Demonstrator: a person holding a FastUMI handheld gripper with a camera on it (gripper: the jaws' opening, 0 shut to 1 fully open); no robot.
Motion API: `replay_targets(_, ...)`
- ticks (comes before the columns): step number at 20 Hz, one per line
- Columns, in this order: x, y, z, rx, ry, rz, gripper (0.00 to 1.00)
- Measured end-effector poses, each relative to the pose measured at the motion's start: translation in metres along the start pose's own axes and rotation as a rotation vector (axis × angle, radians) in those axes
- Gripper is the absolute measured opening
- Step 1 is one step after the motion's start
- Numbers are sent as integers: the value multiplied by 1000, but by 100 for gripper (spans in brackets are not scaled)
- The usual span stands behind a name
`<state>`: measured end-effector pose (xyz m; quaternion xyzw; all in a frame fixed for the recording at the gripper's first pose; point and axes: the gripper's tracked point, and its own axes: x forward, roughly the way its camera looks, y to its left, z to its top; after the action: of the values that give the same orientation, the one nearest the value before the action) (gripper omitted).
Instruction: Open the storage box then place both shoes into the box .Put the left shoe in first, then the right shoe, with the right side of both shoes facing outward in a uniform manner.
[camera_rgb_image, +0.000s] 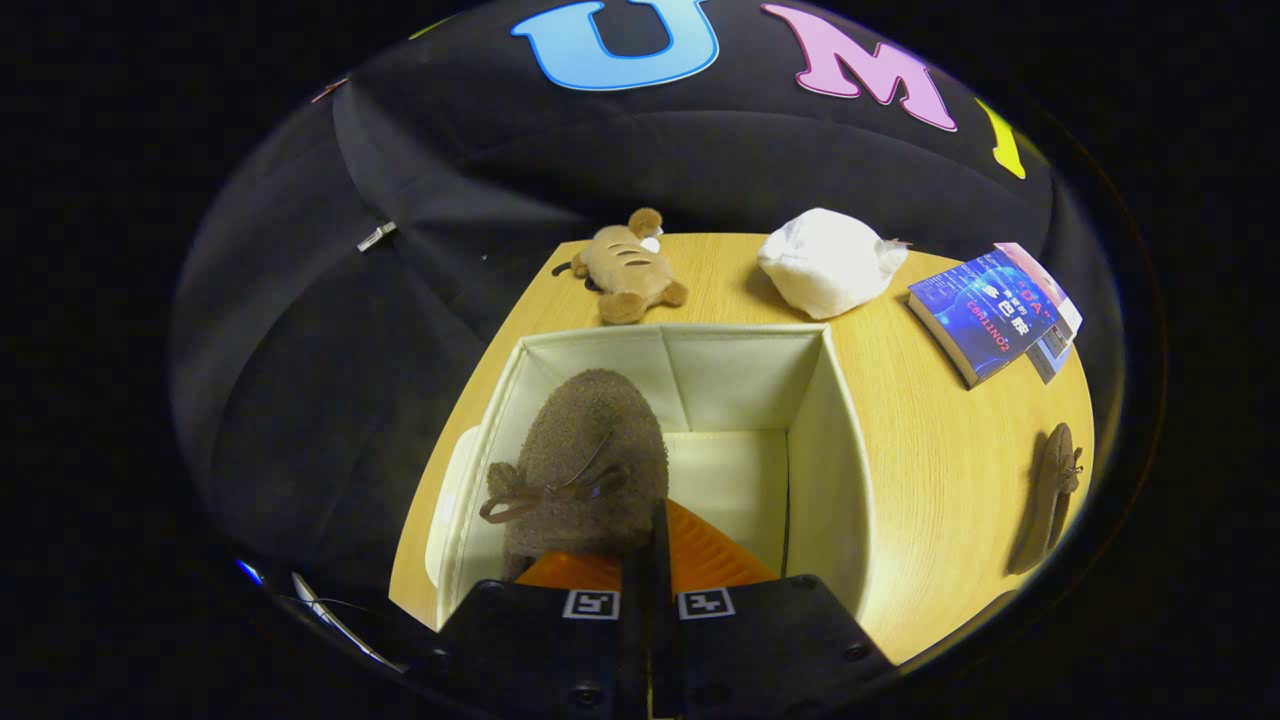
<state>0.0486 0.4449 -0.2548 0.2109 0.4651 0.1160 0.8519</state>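
I see my gripper (648, 560) jaws closed tight on the brown shoe (585, 465), held inside the open storage box (830, 440); the other shoe (1052, 495) lies well apart on the desk (940, 440)

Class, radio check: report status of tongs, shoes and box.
Tongs shut on brown shoe, holding it inside open box. Second shoe waits on table. Nothing in the way.

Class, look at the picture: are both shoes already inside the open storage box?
No. One shoe hangs in the box, pinched by the gripper, while the other shoe lies on the table.
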Motion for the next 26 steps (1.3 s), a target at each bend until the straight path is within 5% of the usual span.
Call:
replay_targets(2, 4, 18, -14, 4, 59, 73, 23)
replay_targets(5, 2, 22, -18, -58, 74, 110, 89)
replay_targets(7, 0, 16, -19, -85, 65, 101, 99)
replay_targets(17, -58, 21, 12, -160, -62, 215, 99)
replay_targets(26, -126, -85, 43, -235, -223, 152, 99)
